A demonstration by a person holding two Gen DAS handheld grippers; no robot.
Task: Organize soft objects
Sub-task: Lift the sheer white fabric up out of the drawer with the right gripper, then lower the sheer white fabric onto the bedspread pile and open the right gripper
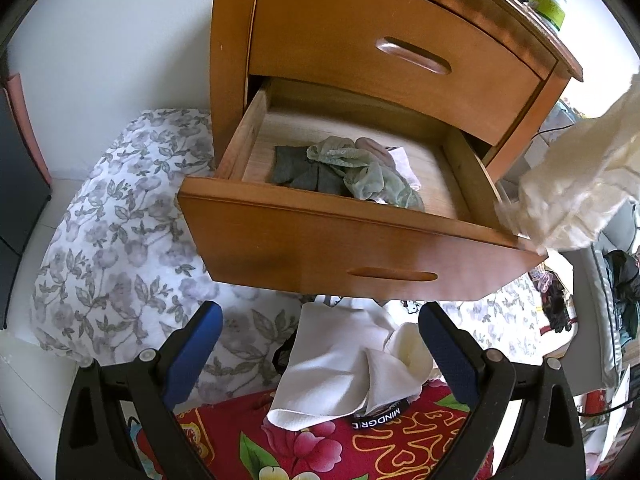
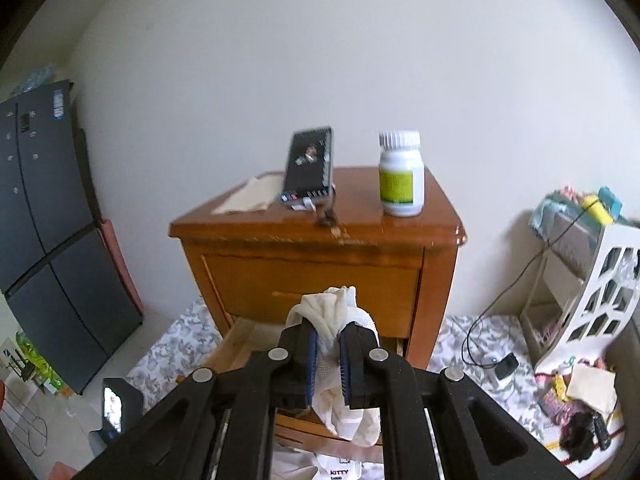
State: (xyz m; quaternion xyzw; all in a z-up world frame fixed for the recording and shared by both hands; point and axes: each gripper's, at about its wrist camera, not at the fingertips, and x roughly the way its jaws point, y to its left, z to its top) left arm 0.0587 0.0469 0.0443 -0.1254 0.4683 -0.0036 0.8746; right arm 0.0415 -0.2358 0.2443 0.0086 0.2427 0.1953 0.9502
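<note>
Above the open lower drawer (image 1: pixel 352 216) of the bedside cabinet (image 2: pixel 320 268), my right gripper (image 2: pixel 328 364) is clamped on a cream garment (image 2: pixel 334 320), a bunch of it standing up between the pads and the rest hanging limp below them. From the left wrist view the same garment (image 1: pixel 580 172) dangles at the drawer's right front corner, just outside its side wall, its long axis running down and a little toward the drawer. So, as I judge it, the drawer's hollow lies to the left of and below the cloth, and the right hand is plainly the nearer one for the drop. Inside already lie a dark grey piece (image 1: pixel 304 172) and a pale green one (image 1: pixel 360 172) (a pinkish bit shows behind them). My left gripper (image 1: pixel 320 344) has its jaws wide apart and holds nothing; it hangs over a white cloth (image 1: pixel 340 380) on the red floral blanket (image 1: pixel 320 448), in front of the drawer.
</note>
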